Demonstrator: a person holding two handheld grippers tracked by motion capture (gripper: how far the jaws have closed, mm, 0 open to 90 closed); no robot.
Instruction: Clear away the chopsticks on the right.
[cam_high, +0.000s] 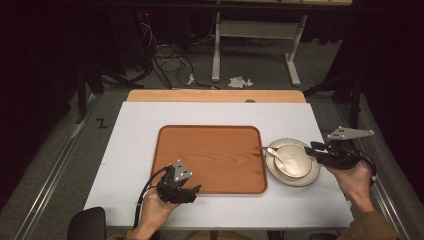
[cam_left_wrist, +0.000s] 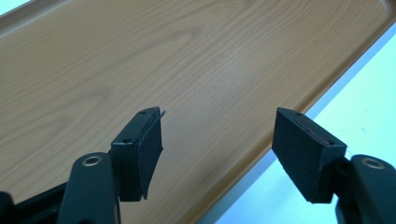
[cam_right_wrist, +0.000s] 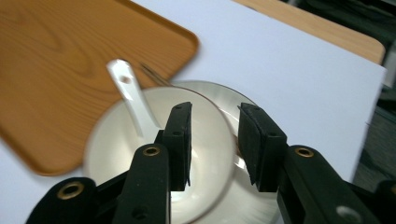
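Note:
A wooden tray (cam_high: 210, 150) lies in the middle of the white table top (cam_high: 140, 130). To its right a pale plate (cam_high: 301, 181) carries a cream bowl (cam_high: 296, 161) with a white spoon (cam_high: 276, 155) in it, and a fork (cam_high: 262, 148) pokes out towards the tray. My right gripper (cam_high: 310, 148) comes in from the right over the plate's edge. In the right gripper view its jaws (cam_right_wrist: 215, 140) stand partly apart above the bowl (cam_right_wrist: 116, 154), near its rim, pressing on nothing, with the spoon (cam_right_wrist: 128, 93) just beyond. My left gripper (cam_high: 195, 192) is open at the tray's front edge (cam_left_wrist: 187, 56).
A bare wooden strip (cam_high: 215, 96) runs along the table's far edge. Beyond it on the floor are cables, crumpled paper (cam_high: 240, 81) and a white stand (cam_high: 255, 30). In the left gripper view the table top (cam_left_wrist: 364, 93) is under the right jaw.

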